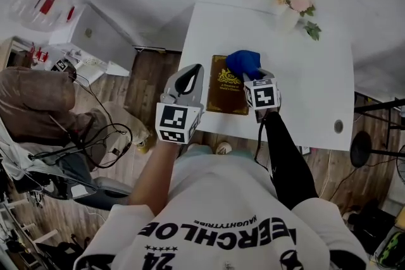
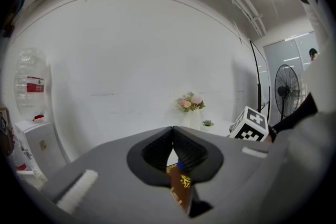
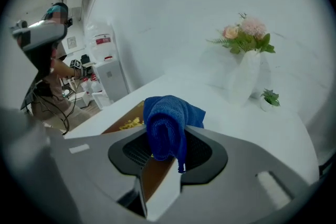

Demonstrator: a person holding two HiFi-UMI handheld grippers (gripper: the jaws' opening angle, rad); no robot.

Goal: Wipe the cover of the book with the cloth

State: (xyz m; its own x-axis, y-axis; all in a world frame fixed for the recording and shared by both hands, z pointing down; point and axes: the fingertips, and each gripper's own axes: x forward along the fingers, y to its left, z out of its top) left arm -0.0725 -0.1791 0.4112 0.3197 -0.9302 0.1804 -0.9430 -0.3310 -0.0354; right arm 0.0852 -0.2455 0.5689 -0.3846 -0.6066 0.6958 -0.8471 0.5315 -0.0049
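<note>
R gripper (image 1: 250,77) clamps cloth (image 1: 242,62) over book (image 1: 224,97) (brown cover); L gripper (image 2: 173,131) closed.

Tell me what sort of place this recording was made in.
Likely an indoor recording room or lab with a home-like corner: a white table bearing a vase of flowers, yet tangled cables on the wood floor, a water dispenser and a standing fan.

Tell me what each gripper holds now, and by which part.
The right gripper holds the blue cloth by a bunched fold; the rest hangs over the jaws. The left gripper is shut with nothing between its jaws.
</note>
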